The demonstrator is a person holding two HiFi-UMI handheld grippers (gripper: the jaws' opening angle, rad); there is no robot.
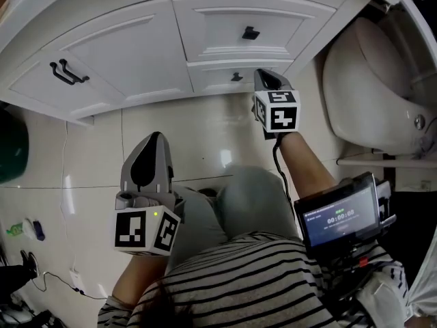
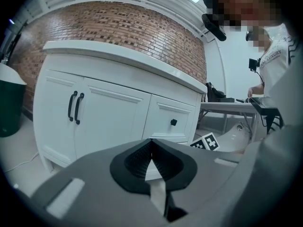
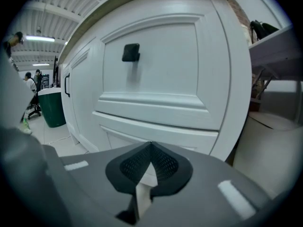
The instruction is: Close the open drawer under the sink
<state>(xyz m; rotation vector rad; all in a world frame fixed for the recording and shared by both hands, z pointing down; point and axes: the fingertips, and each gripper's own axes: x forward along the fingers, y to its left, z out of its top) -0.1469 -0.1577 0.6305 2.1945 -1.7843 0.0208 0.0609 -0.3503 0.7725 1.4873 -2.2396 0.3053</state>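
The white vanity [image 1: 123, 53] has double doors at the left and two drawers at the right. The upper drawer [image 1: 239, 22] carries a black knob [image 3: 131, 52]. The lower drawer [image 1: 225, 77] sits under it, its front [image 3: 156, 131] standing slightly proud of the frame or flush; I cannot tell which. My right gripper [image 1: 265, 79] is shut and empty, its tips right at the lower drawer's front, beside that drawer's knob [image 1: 236, 77]. My left gripper [image 1: 154, 139] is also shut and empty, held back over the floor tiles and pointing at the cabinet doors [image 2: 94, 122].
A white toilet [image 1: 372, 94] stands close on the right of the vanity. A dark green bin [image 1: 10, 149] is at the far left, with cables [image 1: 61, 279] on the floor below it. The person's knees [image 1: 246, 197] and a wrist-worn screen [image 1: 340, 217] fill the foreground.
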